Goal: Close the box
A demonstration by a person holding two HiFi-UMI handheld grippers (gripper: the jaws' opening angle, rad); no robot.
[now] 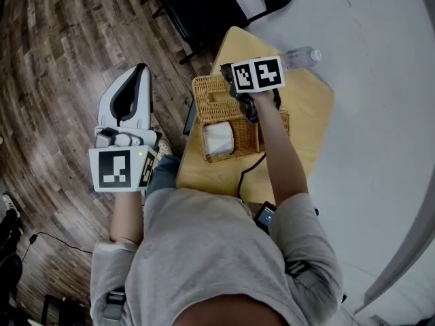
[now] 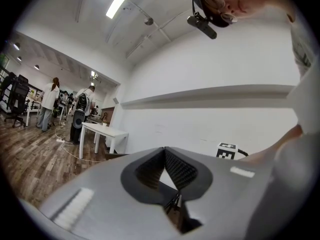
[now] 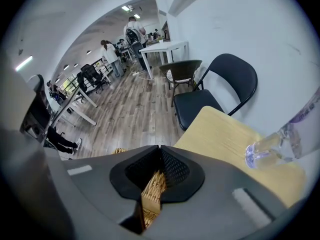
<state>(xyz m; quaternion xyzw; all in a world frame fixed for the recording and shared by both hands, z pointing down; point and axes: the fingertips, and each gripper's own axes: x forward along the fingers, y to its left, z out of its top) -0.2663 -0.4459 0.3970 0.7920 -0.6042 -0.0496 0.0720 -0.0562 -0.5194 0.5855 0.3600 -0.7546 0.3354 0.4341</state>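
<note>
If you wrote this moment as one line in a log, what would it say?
right gripper: shut on lid | left gripper: shut, empty, beside table | box: open, on table

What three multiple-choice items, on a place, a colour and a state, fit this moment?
1. Where is the clear plastic bottle? A on the floor; B on the wooden table; C inside the box.
2. What colour is the bundle inside the wicker box? A white; B red; C black.
3. What is the right gripper doing? A open, empty; B shut on the bottle; C shut on the wicker lid.
B: it lies on the table. A: it shows white. C: wicker sits between its closed jaws.
</note>
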